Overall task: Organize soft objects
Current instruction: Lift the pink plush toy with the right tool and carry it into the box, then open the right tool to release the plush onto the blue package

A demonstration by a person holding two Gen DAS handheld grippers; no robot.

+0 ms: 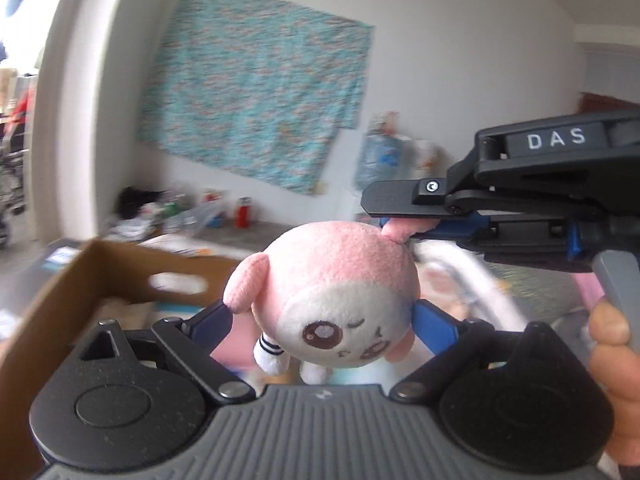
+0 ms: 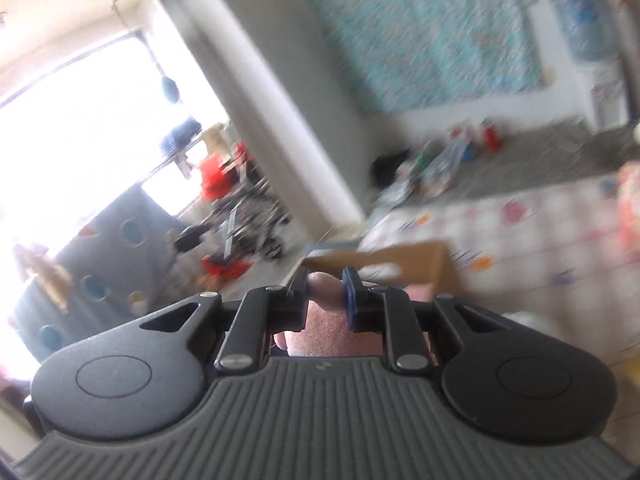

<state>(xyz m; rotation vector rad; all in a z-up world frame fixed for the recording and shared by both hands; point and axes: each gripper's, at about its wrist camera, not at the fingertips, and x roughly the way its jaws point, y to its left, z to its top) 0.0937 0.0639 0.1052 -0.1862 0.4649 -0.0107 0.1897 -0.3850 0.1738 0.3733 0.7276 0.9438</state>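
Left gripper (image 1: 322, 316), spread wide, clamping pink plush toy (image 1: 332, 300) by its round head; right gripper (image 1: 394, 226), nearly closed, pinching 1 pink ear above. Toy inverted, suspended between both.

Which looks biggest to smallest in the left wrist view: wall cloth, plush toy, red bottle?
1. Wall cloth
2. Plush toy, held close to the camera, so it looks enlarged
3. Red bottle, far back and small
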